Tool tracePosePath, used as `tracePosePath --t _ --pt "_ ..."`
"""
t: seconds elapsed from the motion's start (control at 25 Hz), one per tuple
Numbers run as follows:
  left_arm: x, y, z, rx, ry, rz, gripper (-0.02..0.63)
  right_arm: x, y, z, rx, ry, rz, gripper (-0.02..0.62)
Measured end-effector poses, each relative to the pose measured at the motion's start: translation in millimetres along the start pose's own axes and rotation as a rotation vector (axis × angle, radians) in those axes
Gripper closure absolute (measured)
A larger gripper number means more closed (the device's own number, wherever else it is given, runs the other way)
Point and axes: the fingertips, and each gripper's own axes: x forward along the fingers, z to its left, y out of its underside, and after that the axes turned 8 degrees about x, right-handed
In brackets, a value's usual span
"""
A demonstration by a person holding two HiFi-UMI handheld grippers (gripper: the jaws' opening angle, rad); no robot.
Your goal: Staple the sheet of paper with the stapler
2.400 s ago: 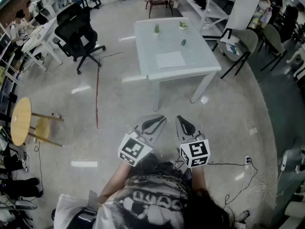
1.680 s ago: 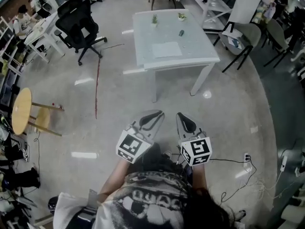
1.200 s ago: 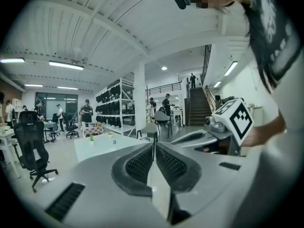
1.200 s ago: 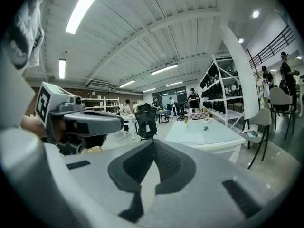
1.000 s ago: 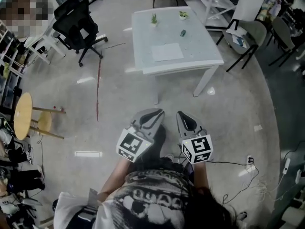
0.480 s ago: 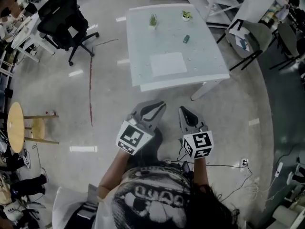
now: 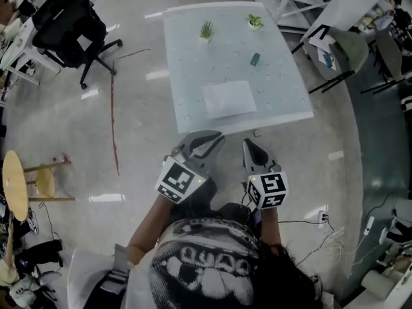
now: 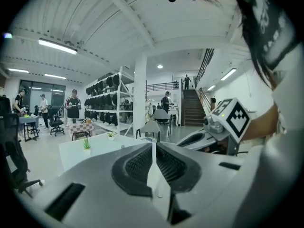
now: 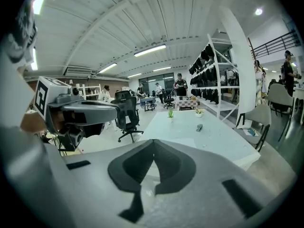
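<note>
Paper point(image 7: 230, 99) lies flat on the white table point(image 7: 187, 69), close to the table's near edge. The stapler point(image 7: 255, 59) sits farther back & a bit right, apart from the paper. Two small plants point(image 7: 206, 29) stand at the far edge. L gripper point(image 7: 214, 136) & R gripper point(image 7: 249, 144) are side by side in the air over the floor point(image 7: 141, 166), just near of the table, touching nothing. A black chair point(image 7: 64, 21) is far left.

L gripper view: fingers pressed together, nothing btw them. Table is ahead on the left; R gripper is on the right.

R gripper view: fingers together too, nothing held. Paper & stapler lie on the table ahead, well away from the tips.
</note>
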Motion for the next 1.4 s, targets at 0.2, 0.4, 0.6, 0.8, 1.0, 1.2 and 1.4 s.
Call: tracePosePath --t 0.2,0.4,0.6,0.8,1.0,1.2,1.4 --pt "7 4 26 0.005 0.0 -0.007 0.584 21 0 -11 0.036 0.033 0.016 0.597" --pt "13 5 29 -0.016 0.001 -0.017 0.584 31 5 -25 0.064 0.047 0.038 0.597" --pt "25 9 28 -0.033 -0.005 0.003 0.584 49 7 -46 0.057 0.036 0.08 0.578" --pt "42 8 45 -0.049 -0.063 0.024 0.584 79 10 -79 0.043 0.019 0.143 0.555" --pt "62 10 72 -0.059 -0.139 0.052 0.584 128 20 -117 0.028 0.007 0.225 0.517" --pt "87 9 95 -0.079 -0.221 0.081 0.584 176 51 -148 -0.038 -0.022 0.373 0.454" --pt "114 6 110 -0.095 -0.293 0.109 0.584 207 74 -159 -0.171 -0.096 0.502 0.417"
